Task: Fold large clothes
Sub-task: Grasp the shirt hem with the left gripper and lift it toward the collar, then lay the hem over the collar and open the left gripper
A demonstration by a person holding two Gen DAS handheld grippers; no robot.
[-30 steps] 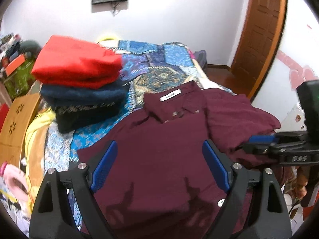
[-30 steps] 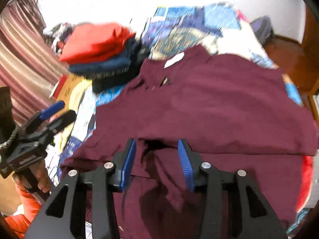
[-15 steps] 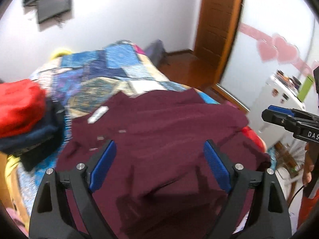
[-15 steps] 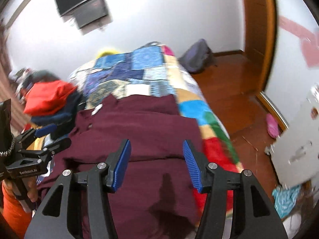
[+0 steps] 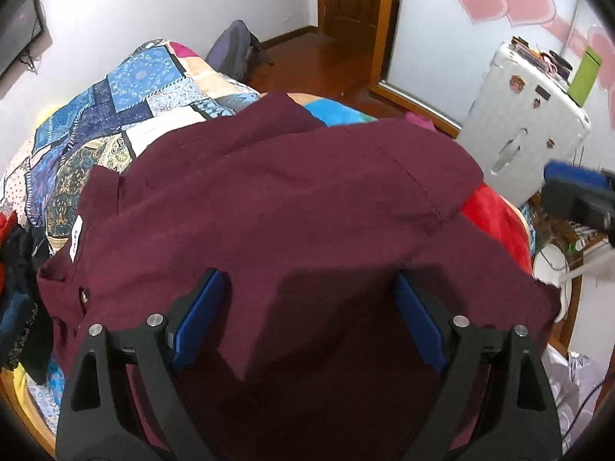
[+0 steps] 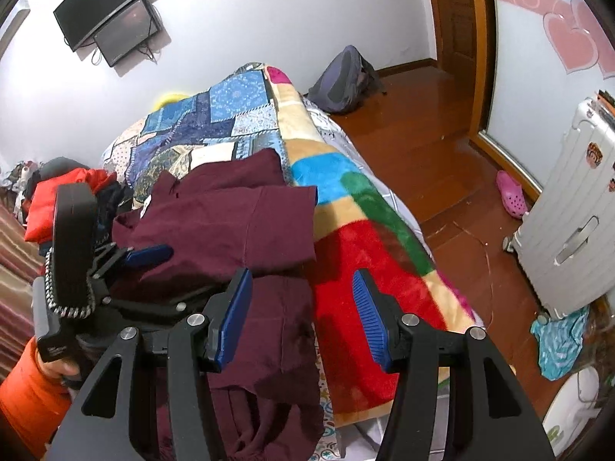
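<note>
Patchwork bedspread (image 6: pixel 238 115) carries your maroon shirt (image 5: pixel 292 207), which is partly folded (sleeves look tucked over the body) with its tail hanging off the bed edge; the lengthwise fold remains. Your left gripper (image 5: pixel 307 319) hangs spread wide over the cloth, holding nothing. Your right gripper (image 6: pixel 301 319), just opened partway, grips nothing either.

Shirt (image 5: pixel 292 207) on bed (image 6: pixel 369 253), suitcase (image 6: pixel 569 238) right.

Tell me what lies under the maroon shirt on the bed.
The maroon shirt lies on a patchwork quilt and, toward the bed's edge, a colour-block blanket. Both show around it; what sits directly beneath the fabric is covered.
</note>
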